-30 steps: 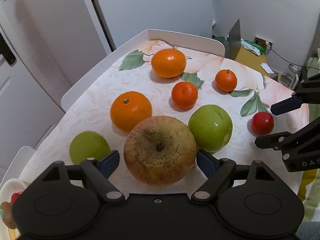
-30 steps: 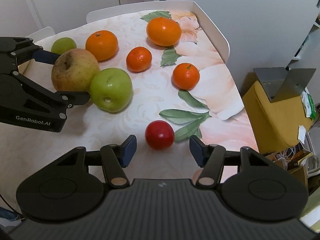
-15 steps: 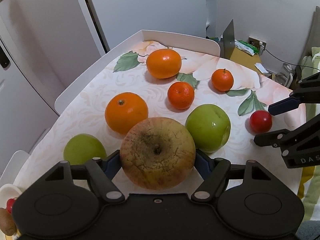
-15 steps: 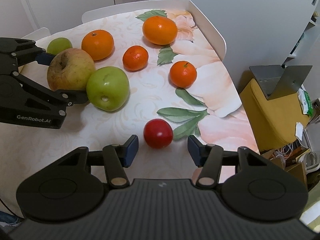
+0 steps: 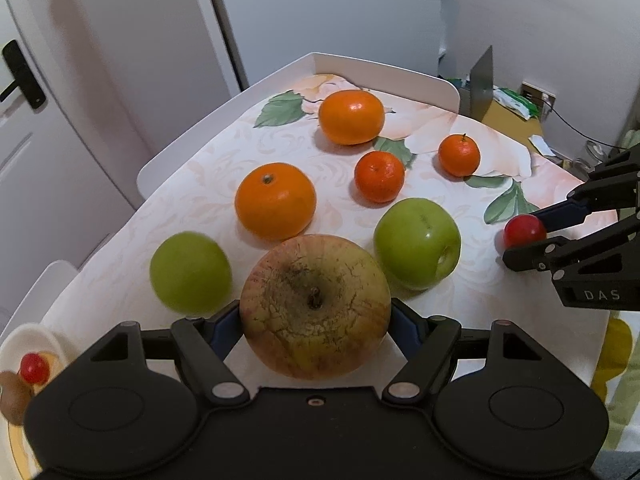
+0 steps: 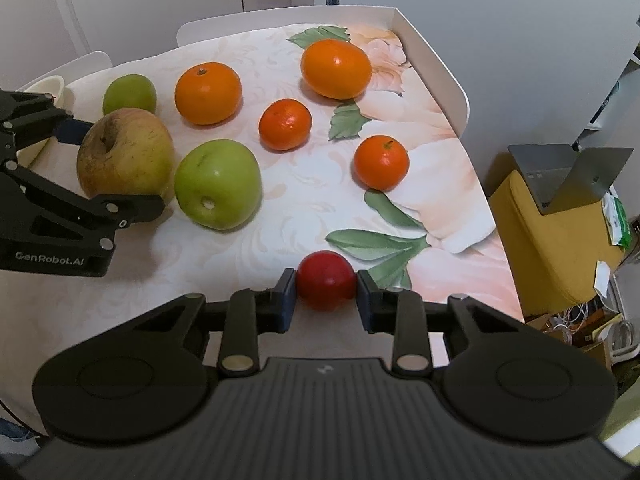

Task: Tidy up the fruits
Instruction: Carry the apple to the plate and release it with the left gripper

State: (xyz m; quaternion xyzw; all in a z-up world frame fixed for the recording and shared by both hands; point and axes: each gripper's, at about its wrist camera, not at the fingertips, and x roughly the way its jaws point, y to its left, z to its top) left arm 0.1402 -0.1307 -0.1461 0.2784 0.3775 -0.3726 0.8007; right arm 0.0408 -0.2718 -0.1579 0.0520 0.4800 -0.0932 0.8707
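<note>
My left gripper (image 5: 316, 320) is shut on a large brownish-yellow apple (image 5: 316, 306), which also shows in the right wrist view (image 6: 126, 152). My right gripper (image 6: 326, 292) is shut on a small red fruit (image 6: 326, 280), seen too in the left wrist view (image 5: 524, 230). On the floral table lie a big green apple (image 5: 416, 242), a small green apple (image 5: 190, 272), two large oranges (image 5: 275, 200) (image 5: 351, 116) and two small mandarins (image 5: 379, 176) (image 5: 459, 155).
The table has a raised white rim (image 5: 384, 72) at the far end. A plate (image 5: 28, 356) with a small red fruit and a brown fruit sits at the left. A yellow stand (image 6: 560, 240) with clutter is right of the table.
My left gripper closed on the large apple. My right gripper moved forward and closed on the small red fruit.
</note>
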